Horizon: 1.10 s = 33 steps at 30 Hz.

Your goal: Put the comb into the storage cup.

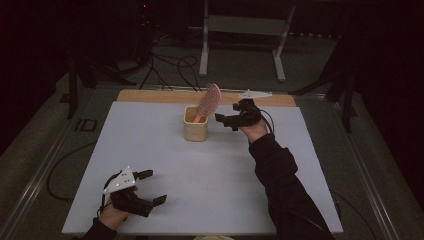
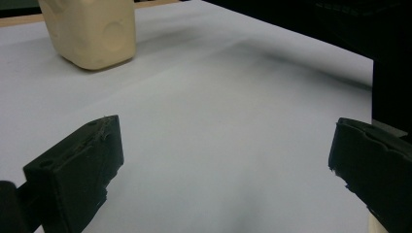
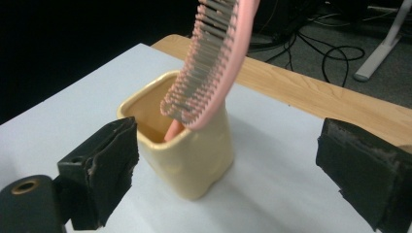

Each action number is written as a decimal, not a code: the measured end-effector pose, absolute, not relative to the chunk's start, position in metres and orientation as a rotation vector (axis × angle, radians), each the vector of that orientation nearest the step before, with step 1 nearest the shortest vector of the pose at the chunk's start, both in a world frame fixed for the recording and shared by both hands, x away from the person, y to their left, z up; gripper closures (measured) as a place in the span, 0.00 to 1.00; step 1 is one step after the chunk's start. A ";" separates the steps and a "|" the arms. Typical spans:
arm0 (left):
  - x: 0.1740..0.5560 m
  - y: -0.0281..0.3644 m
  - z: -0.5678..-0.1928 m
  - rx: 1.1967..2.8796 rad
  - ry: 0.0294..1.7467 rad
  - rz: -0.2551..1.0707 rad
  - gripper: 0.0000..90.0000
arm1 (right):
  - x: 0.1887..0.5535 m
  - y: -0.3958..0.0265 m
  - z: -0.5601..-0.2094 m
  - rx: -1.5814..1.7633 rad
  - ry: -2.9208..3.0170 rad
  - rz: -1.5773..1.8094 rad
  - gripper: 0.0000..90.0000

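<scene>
A cream square cup [image 1: 195, 124] stands at the far middle of the white table top [image 1: 200, 170]. A pink hairbrush [image 1: 210, 100] stands in it handle down, leaning toward the right. My right gripper [image 1: 226, 121] hovers just right of the cup, open and holding nothing. In the right gripper view the cup [image 3: 182, 141] and the hairbrush [image 3: 214, 63] sit between the wide-apart jaws of my right gripper [image 3: 226, 170]. My left gripper [image 1: 151, 188] rests open near the front left corner; in its own view my left gripper [image 2: 226, 160] is open over bare table, the cup [image 2: 92, 29] far off.
A strip of wooden table edge [image 1: 150, 96] runs behind the white top. Beyond it on the floor lie cables [image 1: 170, 65] and a white stand's legs [image 1: 240, 40]. A dark sleeve [image 1: 285, 190] crosses the right front of the table.
</scene>
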<state>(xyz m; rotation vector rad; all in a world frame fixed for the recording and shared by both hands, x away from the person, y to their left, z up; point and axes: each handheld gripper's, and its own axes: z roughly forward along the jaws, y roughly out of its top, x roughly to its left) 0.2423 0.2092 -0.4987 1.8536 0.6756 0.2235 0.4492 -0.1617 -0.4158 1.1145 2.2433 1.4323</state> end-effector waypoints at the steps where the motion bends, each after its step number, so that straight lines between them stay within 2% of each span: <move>1: 0.242 0.209 -0.499 1.854 0.676 0.222 0.00 | 0.448 -0.164 -0.417 1.108 2.245 1.435 0.09; 15: 0.242 0.209 -0.499 1.858 0.676 0.226 0.00 | 0.427 -0.186 -0.430 1.089 2.252 1.459 0.09; 33: 0.242 0.209 -0.499 1.864 0.677 0.230 0.00 | 0.383 -0.208 -0.460 1.027 2.298 1.454 0.09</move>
